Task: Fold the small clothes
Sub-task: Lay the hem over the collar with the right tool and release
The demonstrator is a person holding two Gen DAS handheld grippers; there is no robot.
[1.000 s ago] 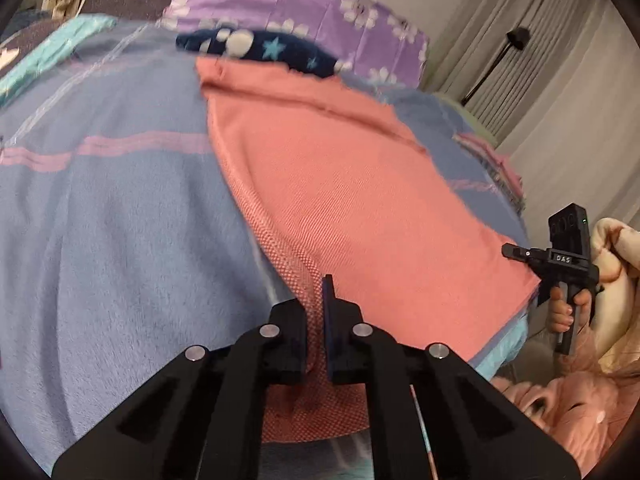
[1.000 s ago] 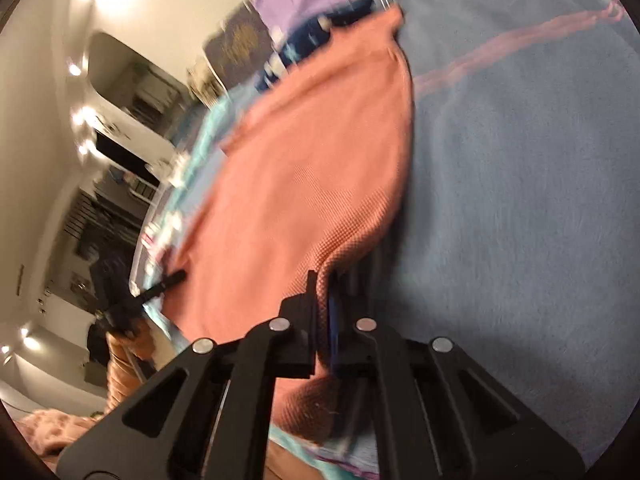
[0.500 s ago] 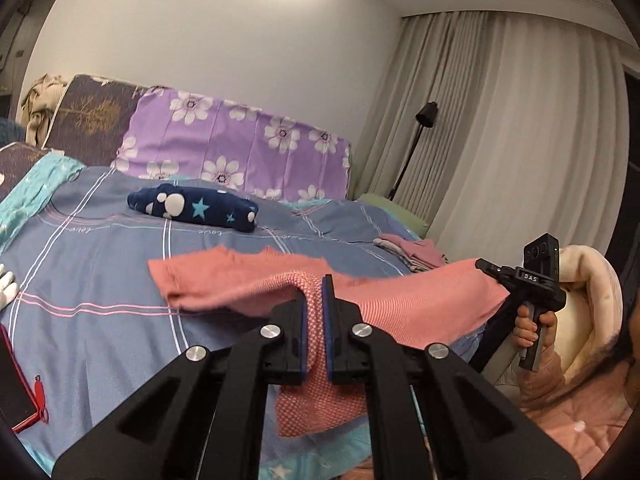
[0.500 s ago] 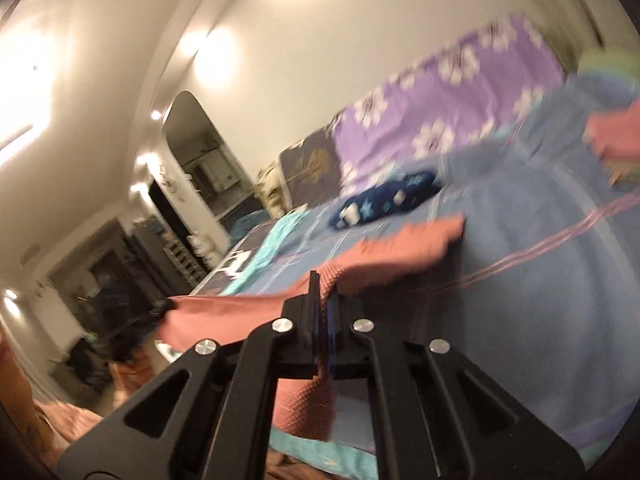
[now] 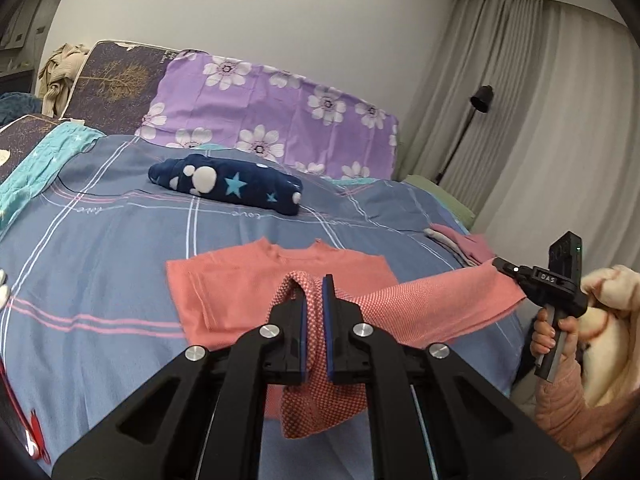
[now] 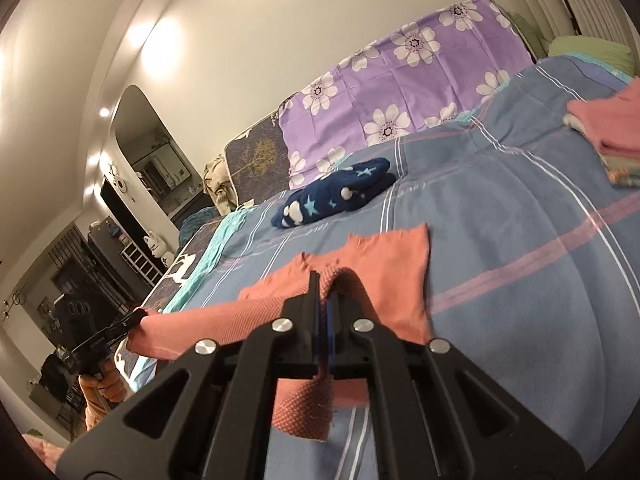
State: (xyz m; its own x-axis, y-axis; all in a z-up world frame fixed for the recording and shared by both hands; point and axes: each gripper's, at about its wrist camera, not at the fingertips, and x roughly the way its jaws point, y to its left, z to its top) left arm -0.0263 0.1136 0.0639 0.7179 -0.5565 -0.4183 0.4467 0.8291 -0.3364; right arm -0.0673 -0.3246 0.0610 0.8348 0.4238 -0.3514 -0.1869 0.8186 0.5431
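The left gripper (image 5: 314,296) is clamped on one bottom corner of the coral shirt (image 5: 240,292), and the right gripper (image 6: 322,300) is pinched tight on the other corner; the hem between them hangs taut above the near edge of the bed (image 5: 100,240), while the collar end lies flat on the cover, away from the person; the shirt's long axis thus runs from the grippers toward the headboard, each hand equally near its own corner; carrying the hem forward over the collar looks like the fold to come; the navy starred bundle (image 5: 228,184) lies beyond the collar, apart from it; a stack of folded clothes (image 6: 608,132) sits toward the right edge, well clear.
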